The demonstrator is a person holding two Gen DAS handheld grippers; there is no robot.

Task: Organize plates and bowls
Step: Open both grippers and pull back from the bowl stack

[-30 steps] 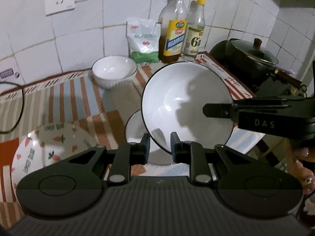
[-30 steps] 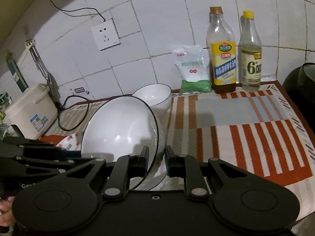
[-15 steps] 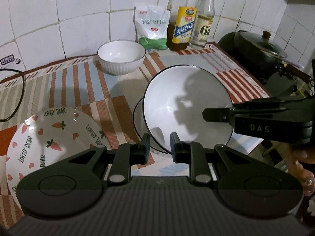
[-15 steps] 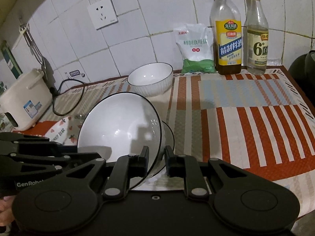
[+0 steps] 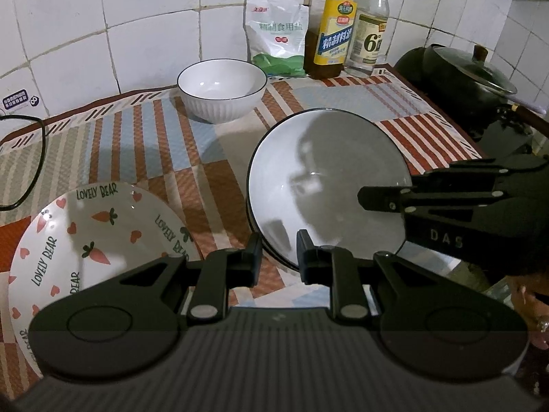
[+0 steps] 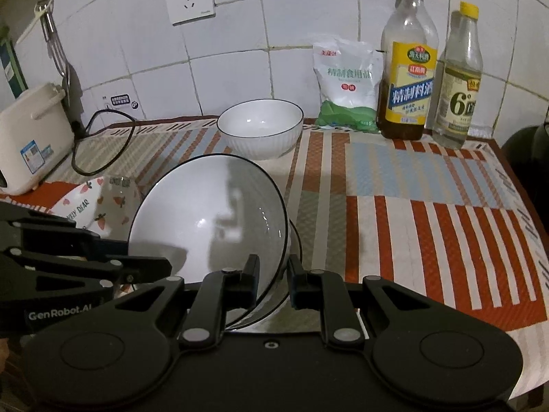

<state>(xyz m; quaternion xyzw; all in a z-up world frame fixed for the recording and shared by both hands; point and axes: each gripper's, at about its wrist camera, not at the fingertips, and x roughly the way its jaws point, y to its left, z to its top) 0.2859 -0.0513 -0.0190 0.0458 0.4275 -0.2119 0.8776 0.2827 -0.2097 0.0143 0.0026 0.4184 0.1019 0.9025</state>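
Observation:
A white black-rimmed bowl (image 5: 329,185) is held tilted just above a matching plate or bowl (image 6: 295,237) on the striped mat. My left gripper (image 5: 278,252) is shut on its near-left rim. My right gripper (image 6: 271,274) is shut on its opposite rim and shows in the left wrist view (image 5: 384,197). A smaller white ribbed bowl (image 5: 221,89) stands near the tiled wall; it also shows in the right wrist view (image 6: 260,132). A carrot-patterned "Lovely Bear" plate (image 5: 89,240) lies at the front left.
A salt bag (image 5: 276,34), an oil bottle (image 5: 331,27) and a vinegar bottle (image 5: 369,34) stand along the back wall. A black lidded pot (image 5: 470,86) sits to the right. A white rice cooker (image 6: 31,137) and black cable (image 6: 103,144) are far left.
Both grippers have lowered the held bowl toward the dish beneath it and tipped it flatter. The views have tilted down toward the mat.

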